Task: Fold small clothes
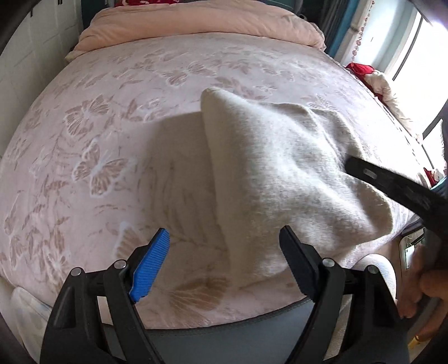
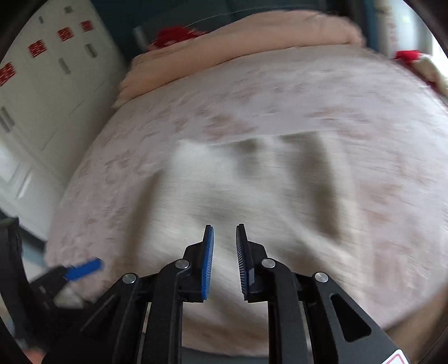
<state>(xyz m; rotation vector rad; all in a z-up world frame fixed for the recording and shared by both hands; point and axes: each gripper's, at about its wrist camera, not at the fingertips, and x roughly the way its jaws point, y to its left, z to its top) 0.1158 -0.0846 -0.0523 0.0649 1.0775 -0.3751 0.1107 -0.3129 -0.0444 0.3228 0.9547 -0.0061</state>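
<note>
I see the bed (image 1: 117, 145) filling both views under its pink butterfly-patterned cover, a peach duvet (image 1: 201, 25) bunched at the far end. The cream garment (image 1: 280, 173) lies on the cover toward the near right edge, one side lifted into a ridge. My left hand-held gripper (image 1: 224, 246) hangs wide open above the near hem, gripping nothing. My right hand-held gripper (image 2: 224, 249) sits nearly closed; that view is blurred, but I think nothing is pinched.

Bed: pink butterfly-print bedspread (image 1: 112, 140).
Garment: cream knit cloth (image 1: 280, 173), centre toward three o'clock.
Left gripper (image 1: 224, 240): six o'clock, jaws wide, empty.
</note>
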